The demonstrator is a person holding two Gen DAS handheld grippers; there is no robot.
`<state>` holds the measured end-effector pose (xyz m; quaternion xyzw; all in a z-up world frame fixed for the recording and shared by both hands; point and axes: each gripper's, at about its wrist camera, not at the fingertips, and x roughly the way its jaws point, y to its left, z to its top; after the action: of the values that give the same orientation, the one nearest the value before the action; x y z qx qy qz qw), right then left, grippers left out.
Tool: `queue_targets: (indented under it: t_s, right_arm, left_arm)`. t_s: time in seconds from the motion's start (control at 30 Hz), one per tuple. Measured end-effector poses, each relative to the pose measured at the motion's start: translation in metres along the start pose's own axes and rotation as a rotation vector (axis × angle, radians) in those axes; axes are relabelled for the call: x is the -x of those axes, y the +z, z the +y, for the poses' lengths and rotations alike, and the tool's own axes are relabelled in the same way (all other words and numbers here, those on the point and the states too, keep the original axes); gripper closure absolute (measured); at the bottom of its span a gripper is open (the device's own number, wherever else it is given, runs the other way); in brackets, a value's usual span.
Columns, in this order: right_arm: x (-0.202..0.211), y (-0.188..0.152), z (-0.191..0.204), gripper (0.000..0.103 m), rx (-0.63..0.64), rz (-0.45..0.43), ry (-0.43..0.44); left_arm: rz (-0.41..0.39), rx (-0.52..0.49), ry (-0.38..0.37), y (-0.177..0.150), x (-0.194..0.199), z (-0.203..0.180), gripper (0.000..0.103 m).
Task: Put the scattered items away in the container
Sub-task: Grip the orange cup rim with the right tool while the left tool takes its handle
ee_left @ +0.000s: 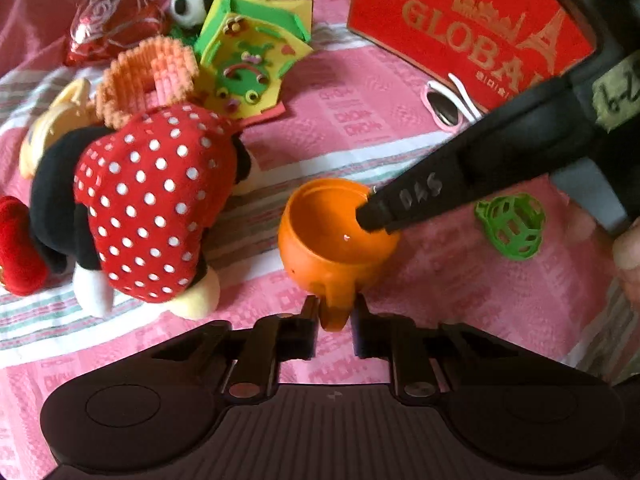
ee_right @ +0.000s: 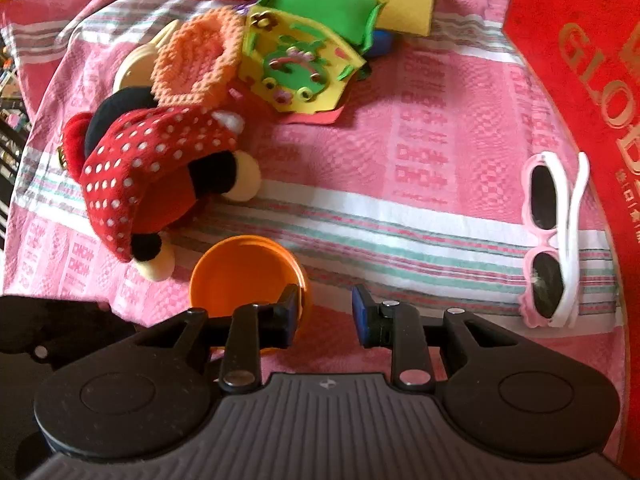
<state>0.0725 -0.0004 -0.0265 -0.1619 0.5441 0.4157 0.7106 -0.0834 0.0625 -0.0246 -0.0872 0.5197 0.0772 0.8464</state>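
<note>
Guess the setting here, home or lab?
Likely a home, perhaps a bed or cloth-covered table: a pink striped cloth under scattered toys, such as a polka-dot plush mouse, a panda plush and child's pink sunglasses.

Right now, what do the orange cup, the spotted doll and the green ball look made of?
Orange cup: smooth moulded plastic, probably hard; a small glint shows inside.
Spotted doll: soft plush, matte and fuzzy, stuffed limbs.
Green ball: open lattice, likely plastic; too blurred to tell the finish.
</note>
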Motion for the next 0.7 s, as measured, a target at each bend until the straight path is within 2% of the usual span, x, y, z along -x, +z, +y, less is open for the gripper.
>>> queue_targets:
  t_s: [0.03, 0.07, 0.2, 0.3, 0.47, 0.7]
  right_arm:
    - [0.001, 0.001, -0.002, 0.06, -0.007, -0.002, 0.0]
    - [0.001, 0.002, -0.003, 0.059, -0.012, -0.004, 0.002]
    - [0.006, 0.003, -0.004, 0.059, -0.028, -0.021, 0.01]
    - [0.008, 0.004, -0.005, 0.059, -0.035, -0.031, 0.019]
    - [0.002, 0.007, -0.006, 0.059, -0.04, -0.004, 0.015]
    - [-0.006, 0.002, -0.005, 0.064, -0.028, 0.03, 0.023]
  left_arm:
    - [0.002, 0.013, -0.013, -0.001, 0.0, 0.003, 0.092]
    - [0.002, 0.028, -0.026, -0.001, 0.001, 0.006, 0.092]
    - [0.025, 0.119, -0.088, 0.001, -0.001, 0.019, 0.094]
    - [0.031, 0.141, -0.106, 0.003, -0.001, 0.02, 0.096]
    - [0.013, 0.059, -0.039, 0.005, -0.006, 0.009, 0.095]
    - [-0.001, 0.035, 0.063, 0.005, -0.011, 0.005, 0.092]
